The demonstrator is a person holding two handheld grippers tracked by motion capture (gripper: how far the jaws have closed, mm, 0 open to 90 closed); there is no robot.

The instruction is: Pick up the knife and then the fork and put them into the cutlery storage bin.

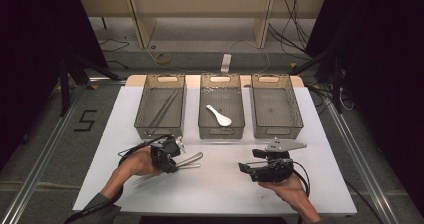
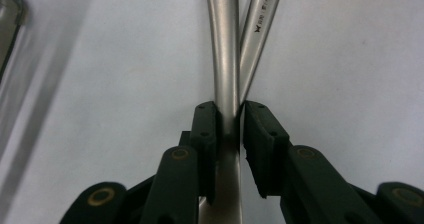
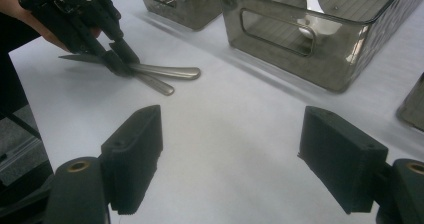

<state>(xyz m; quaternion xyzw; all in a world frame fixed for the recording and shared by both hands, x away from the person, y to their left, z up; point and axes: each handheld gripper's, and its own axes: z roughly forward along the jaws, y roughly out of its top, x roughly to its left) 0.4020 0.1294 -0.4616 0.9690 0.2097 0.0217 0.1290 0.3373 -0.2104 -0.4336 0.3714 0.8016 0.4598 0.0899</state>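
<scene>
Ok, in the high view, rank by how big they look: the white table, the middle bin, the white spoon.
1. White table, by far the largest.
2. Middle bin.
3. White spoon, smallest; it lies inside that bin.
Nearness does not blur this order.

White table (image 1: 220,184): three grey bins in row along far edge – left bin (image 1: 160,129), middle bin (image 1: 221,130), right bin (image 1: 276,129); two metal utensils (image 1: 192,160) lying crossed at near left.
</scene>
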